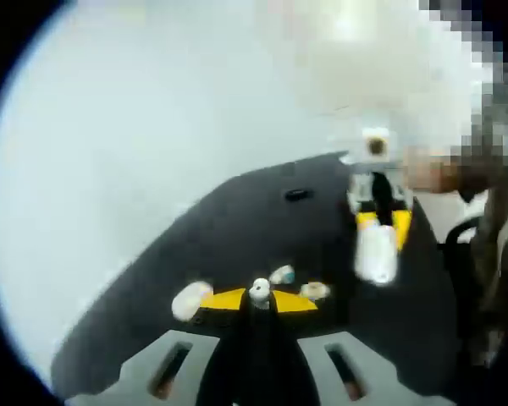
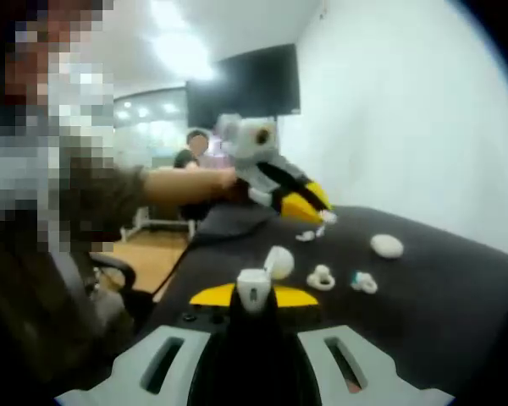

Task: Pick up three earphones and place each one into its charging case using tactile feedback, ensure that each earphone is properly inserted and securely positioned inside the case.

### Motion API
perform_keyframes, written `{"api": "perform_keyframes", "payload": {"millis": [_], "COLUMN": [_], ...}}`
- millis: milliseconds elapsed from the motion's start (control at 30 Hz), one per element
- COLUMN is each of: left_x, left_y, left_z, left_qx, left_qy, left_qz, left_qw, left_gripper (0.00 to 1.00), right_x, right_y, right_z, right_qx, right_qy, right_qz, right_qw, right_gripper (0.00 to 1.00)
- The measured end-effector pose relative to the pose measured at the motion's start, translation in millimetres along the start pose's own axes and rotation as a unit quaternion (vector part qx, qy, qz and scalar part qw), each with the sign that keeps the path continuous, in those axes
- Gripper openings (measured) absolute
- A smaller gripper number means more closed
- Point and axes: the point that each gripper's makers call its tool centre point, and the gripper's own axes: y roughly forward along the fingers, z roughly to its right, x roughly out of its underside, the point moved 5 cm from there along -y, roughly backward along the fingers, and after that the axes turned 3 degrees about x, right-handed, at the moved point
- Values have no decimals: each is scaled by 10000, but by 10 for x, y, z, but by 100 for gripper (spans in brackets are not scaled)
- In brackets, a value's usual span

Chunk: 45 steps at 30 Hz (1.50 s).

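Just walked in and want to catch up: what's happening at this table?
A person is working over a black table with a handheld gripper in each hand. The right gripper is shut on a small white earphone, and the left gripper appears to pinch another white piece above the table. White cases and loose earphones lie on the table, including an oval case and two small pieces. Nothing looks inserted yet.

Black table [image 2: 457,296] — white cases [image 2: 387,245], loose earphones [image 2: 322,277] on top.
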Motion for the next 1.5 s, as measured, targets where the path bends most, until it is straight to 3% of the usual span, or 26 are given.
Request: {"api": "perform_keyframes", "payload": {"millis": [100,367,433,1067,1167,1267,1400,1433,1500], "left_x": [-136,-214,-180,-83,-78,-83,-27,-11,69], "left_y": [-88,-119,-89,109,84,25,-51,-70,-85], "left_z": [235,519,554,813,844,838,752,724,719], "left_qx": [-56,118,88,353,389,548,394,331,523], "left_qy": [393,616,885,1564,1545,1237,1043,766,19], "left_qz": [310,744,623,-7,14,147,133,191,214], "left_qw": [9987,9953,9941,9871,9872,9907,9937,9963,9984], "left_gripper": [8,8,8,8,9,15,15,14,15], "right_x": [10,23,26,31,27,24,23,22,22], "right_y": [2,11,12,18,17,16,16,15,14], "right_z": [19,58,67,70,59,58,56,54,55], "right_qx": [16,8,4,-60,-64,-73,-72,-72,-71], "right_qy": [39,130,140,332,339,349,352,344,339], "right_qz": [-27,-41,-41,-34,-22,-15,-16,-17,-18], "right_qw": [10000,9999,9999,9994,9994,9994,9994,9994,9994], "right_gripper": [17,17,17,17,17,17,17,17,17]}}
